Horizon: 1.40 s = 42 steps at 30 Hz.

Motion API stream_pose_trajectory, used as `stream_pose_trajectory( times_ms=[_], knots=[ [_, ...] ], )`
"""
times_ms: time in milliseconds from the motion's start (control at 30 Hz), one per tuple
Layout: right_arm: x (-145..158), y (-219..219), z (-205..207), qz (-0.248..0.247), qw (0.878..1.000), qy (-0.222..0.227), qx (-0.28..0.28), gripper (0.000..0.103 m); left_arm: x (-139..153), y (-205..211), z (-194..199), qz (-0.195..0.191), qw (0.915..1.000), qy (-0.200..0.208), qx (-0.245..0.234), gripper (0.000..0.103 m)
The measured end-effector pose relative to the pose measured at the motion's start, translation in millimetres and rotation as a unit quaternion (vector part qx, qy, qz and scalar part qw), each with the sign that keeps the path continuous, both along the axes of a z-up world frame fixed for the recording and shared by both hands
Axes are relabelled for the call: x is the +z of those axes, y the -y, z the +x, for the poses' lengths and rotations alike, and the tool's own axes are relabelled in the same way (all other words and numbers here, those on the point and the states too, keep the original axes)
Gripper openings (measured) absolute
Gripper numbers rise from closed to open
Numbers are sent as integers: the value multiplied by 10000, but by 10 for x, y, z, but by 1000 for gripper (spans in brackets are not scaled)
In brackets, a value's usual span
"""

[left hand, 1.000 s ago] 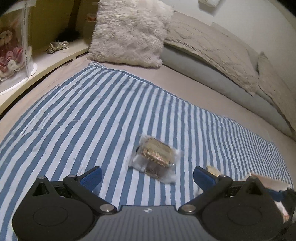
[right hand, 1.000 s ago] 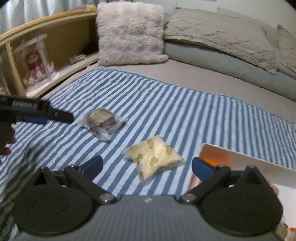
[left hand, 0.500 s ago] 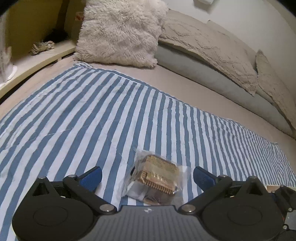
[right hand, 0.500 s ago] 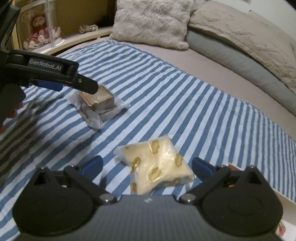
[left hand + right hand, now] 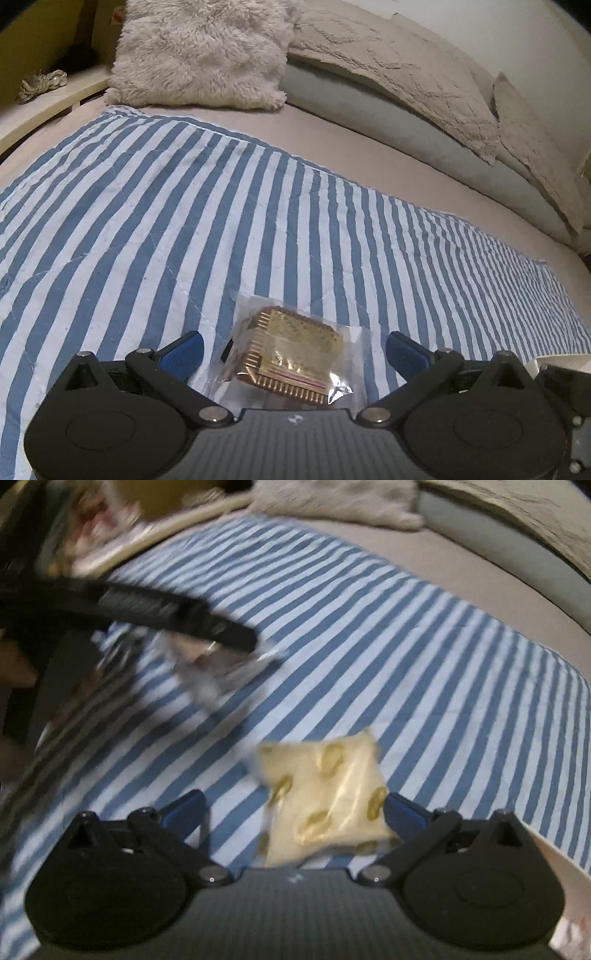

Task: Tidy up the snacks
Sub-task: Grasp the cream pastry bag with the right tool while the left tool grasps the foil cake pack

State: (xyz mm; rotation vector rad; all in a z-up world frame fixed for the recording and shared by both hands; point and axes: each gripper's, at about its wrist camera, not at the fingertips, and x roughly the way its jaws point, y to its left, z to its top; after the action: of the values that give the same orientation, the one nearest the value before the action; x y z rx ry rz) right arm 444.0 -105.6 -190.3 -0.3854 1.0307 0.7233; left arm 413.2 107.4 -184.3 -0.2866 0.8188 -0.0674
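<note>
A clear packet of brown biscuits (image 5: pixel 291 356) lies on the blue-and-white striped cloth (image 5: pixel 221 221). My left gripper (image 5: pixel 293 354) is open with the packet between its blue pads, not gripped. In the right wrist view, a pale yellow snack packet (image 5: pixel 325 797) lies on the striped cloth (image 5: pixel 406 646). My right gripper (image 5: pixel 293 819) is open around it, the right pad close to its edge. The left gripper (image 5: pixel 236 638) shows there as a black bar over the blurred biscuit packet (image 5: pixel 214 672).
A fluffy cushion (image 5: pixel 199 51) and beige pillows (image 5: pixel 406 74) line the far side of the bed. A wooden shelf (image 5: pixel 44 103) runs at the left. A white box edge (image 5: pixel 561 360) shows at the lower right.
Both grippers moved forward and down onto their packets. The biscuit packet now sits between the left pads, and the yellow packet between the right pads. Both stayed open.
</note>
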Motion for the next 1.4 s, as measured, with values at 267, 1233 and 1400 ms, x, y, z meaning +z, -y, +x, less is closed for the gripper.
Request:
stream_pose_trajectory(
  times_ms=[267, 1233, 1400],
  knots=[
    [111, 52, -70, 353, 9973, -541, 363, 102, 6, 112, -4, 175, 9995, -25, -244, 103],
    [178, -94, -365, 102, 9979, 207, -602, 47, 55, 385, -17, 943, 9944, -454, -139, 65],
    [308, 67, -470, 263, 9964, 148, -795, 44, 225, 428, -136, 731, 9967, -353, -80, 64]
  ],
)
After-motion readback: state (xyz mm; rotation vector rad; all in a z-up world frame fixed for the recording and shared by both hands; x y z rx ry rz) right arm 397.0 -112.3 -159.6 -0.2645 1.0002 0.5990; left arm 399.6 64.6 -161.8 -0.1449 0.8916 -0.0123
